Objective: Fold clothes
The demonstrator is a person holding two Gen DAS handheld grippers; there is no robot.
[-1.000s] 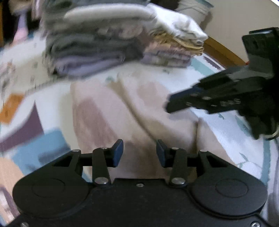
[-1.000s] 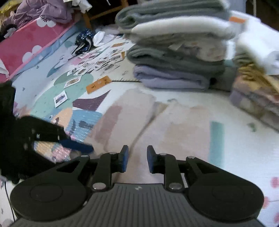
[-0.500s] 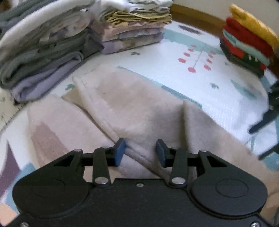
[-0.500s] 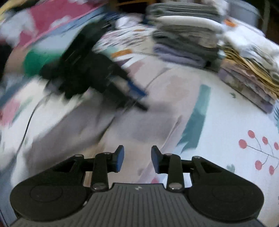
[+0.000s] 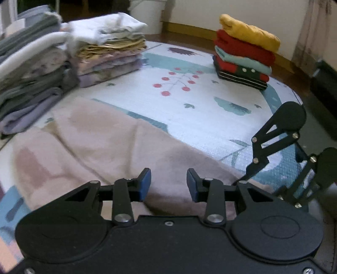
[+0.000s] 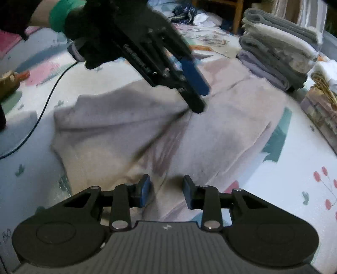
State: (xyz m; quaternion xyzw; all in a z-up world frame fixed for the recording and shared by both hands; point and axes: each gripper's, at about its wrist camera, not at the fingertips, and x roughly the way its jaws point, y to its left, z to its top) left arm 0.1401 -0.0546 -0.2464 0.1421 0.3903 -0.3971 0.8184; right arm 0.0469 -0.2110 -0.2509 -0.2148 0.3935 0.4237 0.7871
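Note:
A pale pink fleece garment [image 5: 101, 139] lies spread and creased on the patterned play mat; it also shows in the right wrist view [image 6: 130, 130]. My left gripper [image 5: 169, 185] is open just above a raised fold of the garment, nothing between its jaws. In the right wrist view the left gripper [image 6: 198, 94] points down onto a ridge in the garment's middle. My right gripper [image 6: 166, 191] is open over the garment's near edge, nothing gripped. The right gripper's linkage [image 5: 278, 145] shows at the right edge of the left wrist view.
Stacks of folded clothes stand around the play mat [image 5: 189, 113]: a grey and lilac stack [image 5: 27, 84], a pastel stack [image 5: 109, 57], a red and yellow stack [image 5: 244, 54]. A dark cable [image 6: 42, 111] runs over the mat at left. A white bucket [image 5: 147, 14] stands behind.
The left gripper has swung right, bringing the red and yellow stack into view. The right gripper has moved over the garment's near edge. Both stay open.

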